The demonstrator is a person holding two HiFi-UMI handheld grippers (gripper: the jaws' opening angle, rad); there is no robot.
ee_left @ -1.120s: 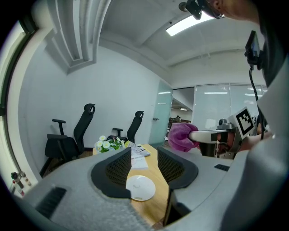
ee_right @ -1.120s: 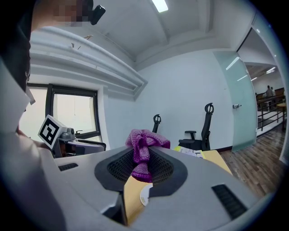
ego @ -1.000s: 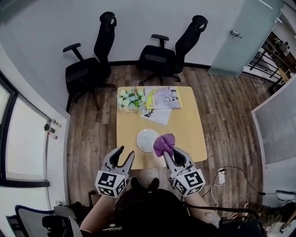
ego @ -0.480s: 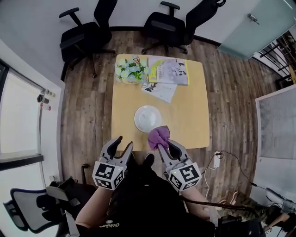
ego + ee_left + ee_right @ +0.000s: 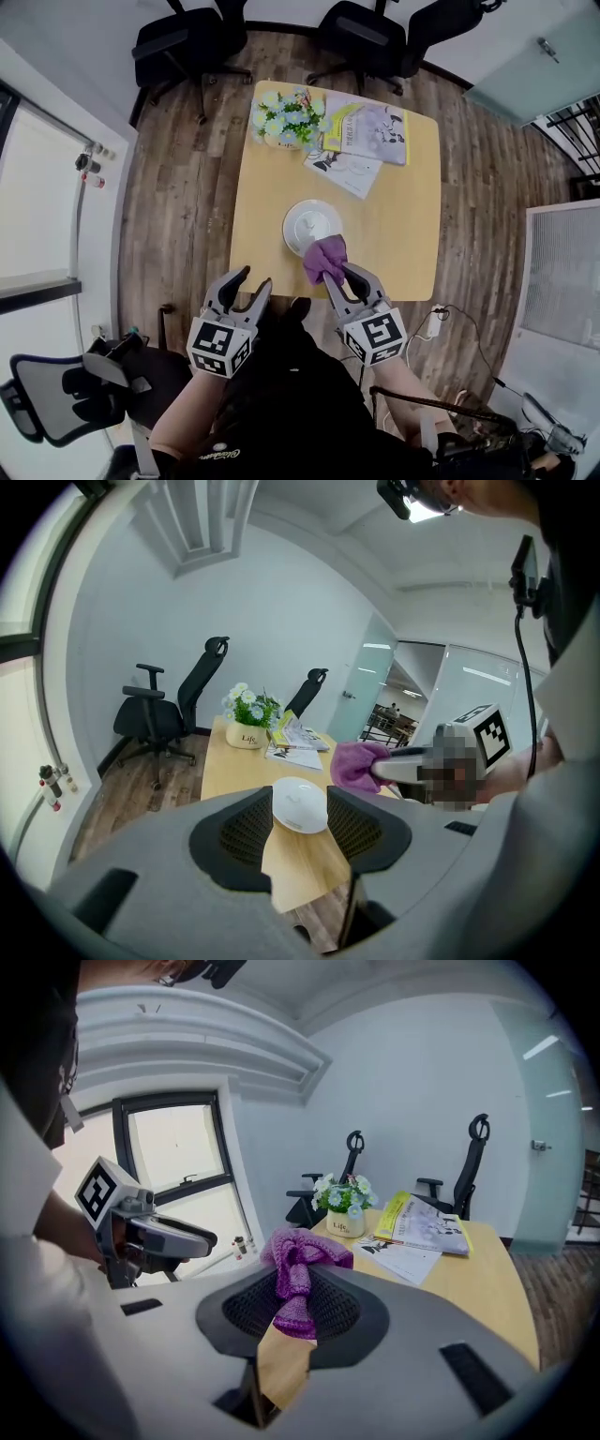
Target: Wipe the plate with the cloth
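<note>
Wood floor (image 5: 178, 187), 2 black office chairs (image 5: 183, 42).

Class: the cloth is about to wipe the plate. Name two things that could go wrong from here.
1. The plate lies loose on the table, and the left gripper is open and away from it, so a push may slide the plate.
2. The right gripper pinches the cloth by a bunched part only; rubbing might pull it from the jaws.
</note>
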